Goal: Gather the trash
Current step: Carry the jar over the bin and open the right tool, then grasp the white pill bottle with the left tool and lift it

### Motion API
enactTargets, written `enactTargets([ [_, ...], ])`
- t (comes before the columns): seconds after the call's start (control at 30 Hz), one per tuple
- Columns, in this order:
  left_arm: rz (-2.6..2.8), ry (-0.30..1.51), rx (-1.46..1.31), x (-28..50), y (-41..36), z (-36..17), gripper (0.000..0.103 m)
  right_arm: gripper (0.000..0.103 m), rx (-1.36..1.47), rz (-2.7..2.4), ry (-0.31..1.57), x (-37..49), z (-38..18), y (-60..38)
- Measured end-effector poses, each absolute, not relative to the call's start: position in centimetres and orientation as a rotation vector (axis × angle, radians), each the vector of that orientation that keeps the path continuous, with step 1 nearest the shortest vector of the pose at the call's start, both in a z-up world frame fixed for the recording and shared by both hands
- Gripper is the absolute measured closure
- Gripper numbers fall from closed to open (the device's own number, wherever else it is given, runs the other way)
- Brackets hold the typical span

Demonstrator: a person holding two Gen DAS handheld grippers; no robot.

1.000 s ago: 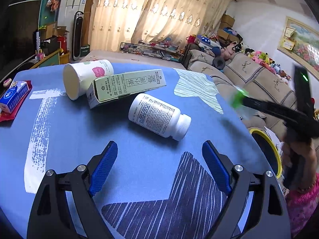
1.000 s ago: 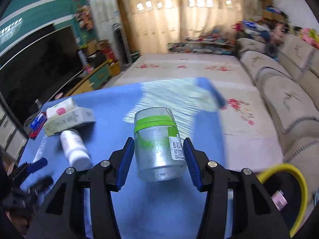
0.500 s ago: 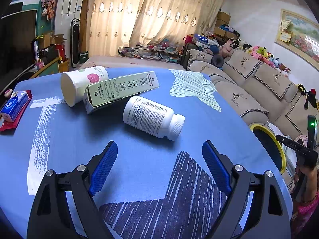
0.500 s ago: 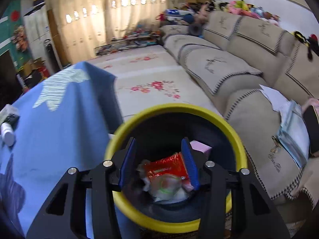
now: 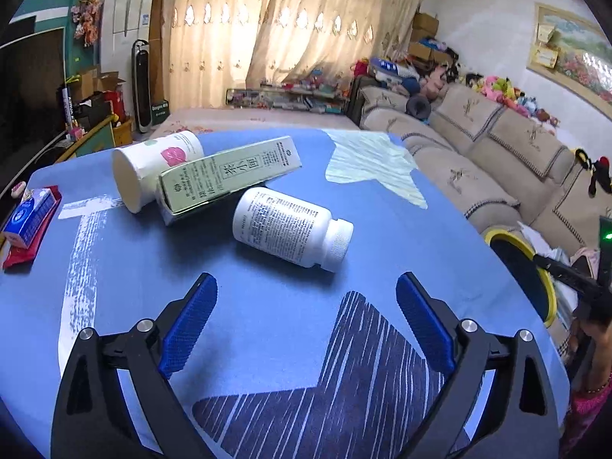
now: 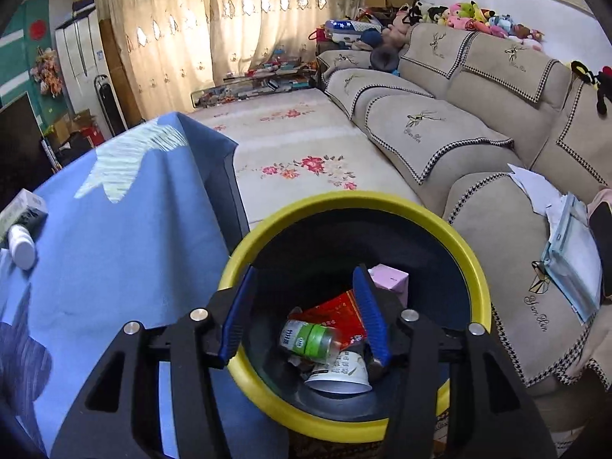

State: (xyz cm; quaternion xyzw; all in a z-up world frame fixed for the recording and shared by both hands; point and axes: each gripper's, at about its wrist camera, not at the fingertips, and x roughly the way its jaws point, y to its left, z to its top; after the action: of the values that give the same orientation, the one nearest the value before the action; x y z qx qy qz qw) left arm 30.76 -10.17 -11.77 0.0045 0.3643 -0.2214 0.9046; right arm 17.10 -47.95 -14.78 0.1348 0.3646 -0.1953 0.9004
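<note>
Gone from the right gripper (image 6: pixel 304 308) since a second ago: the green-banded can (image 6: pixel 308 340), now lying in the yellow-rimmed bin (image 6: pixel 474 267) among a red wrapper (image 6: pixel 336 315) and what looks like a paper cup (image 6: pixel 338 375). Right jaws parted and empty over the bin mouth. Left gripper (image 5: pixel 306 321) spread wide, holding nothing. At 12 o'clock from it, on the blue tablecloth (image 5: pixel 126 275): white pill bottle (image 5: pixel 292 227), on its side. Best taken next across the body, not the cap, fingers square to avoid rolling. At 11 o'clock: green tea carton (image 5: pixel 229 176) and tipped cup (image 5: pixel 153 168).

Daylight through backlit curtains (image 5: pixel 267 30); sharp focus, strong fisheye bending, dark corner vignette.
</note>
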Motion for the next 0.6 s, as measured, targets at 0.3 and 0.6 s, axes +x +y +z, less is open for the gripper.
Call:
enactTargets([
  [0.3,-0.498,0.826,0.18,35.0,-12.5,-12.2,0.008,0.05,0.313,-0.393,0.723,16.1,-14.3,-48.9],
  [0.6,-0.516,0.866,0.193,37.8,-12.5,-13.7,0.008,0.05,0.327,-0.412,0.725,16.0,-14.5,-49.6],
])
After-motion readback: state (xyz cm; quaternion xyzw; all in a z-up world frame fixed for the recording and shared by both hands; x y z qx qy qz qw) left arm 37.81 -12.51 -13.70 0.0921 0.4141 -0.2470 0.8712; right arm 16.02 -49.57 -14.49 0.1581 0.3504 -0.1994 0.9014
